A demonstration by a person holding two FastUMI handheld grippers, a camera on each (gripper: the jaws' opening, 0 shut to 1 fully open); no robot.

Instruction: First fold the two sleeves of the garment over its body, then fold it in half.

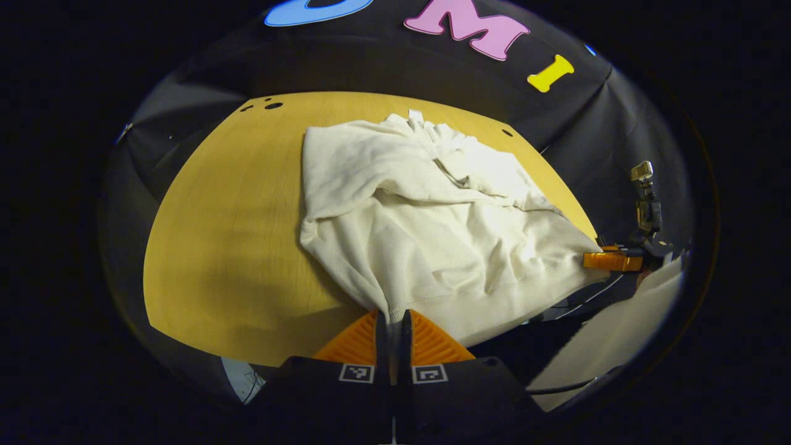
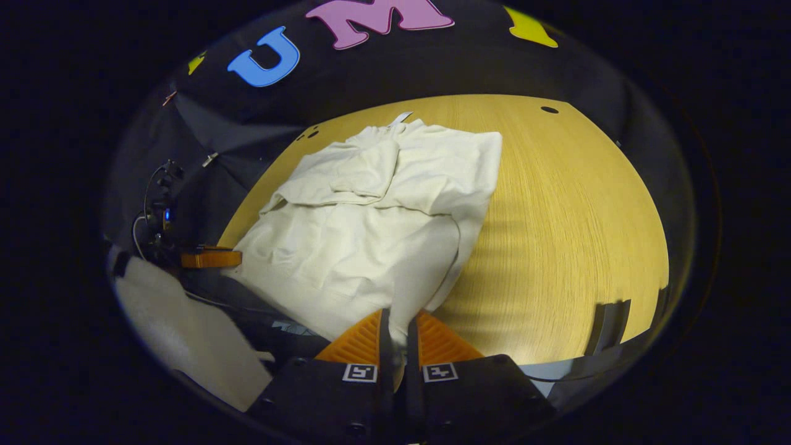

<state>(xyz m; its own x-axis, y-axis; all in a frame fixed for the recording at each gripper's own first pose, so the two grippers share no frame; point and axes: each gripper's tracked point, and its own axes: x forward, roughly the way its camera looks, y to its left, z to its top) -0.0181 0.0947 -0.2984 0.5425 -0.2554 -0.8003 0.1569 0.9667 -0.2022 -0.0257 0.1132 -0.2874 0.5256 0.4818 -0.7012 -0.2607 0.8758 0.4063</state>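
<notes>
— What does the garment look like?
— A cream, soft-knit long-sleeved sweatshirt (image 1: pixel 432 228), lying mostly flat on the desk, collar at the far edge.
— And its sleeves?
— Both lie folded across the chest, overlapping near the collar, a little rumpled.
— The hem?
— The ribbed hem (image 2: pixel 395 309) faces the near edge, its two corners lifted slightly and hanging past the edge.

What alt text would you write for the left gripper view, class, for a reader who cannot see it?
A cream garment lies on a wooden table, both sleeves folded over its body. The left tongs pinch its near hem corner; the right tongs grip the other hem corner at the table's right edge.
</notes>
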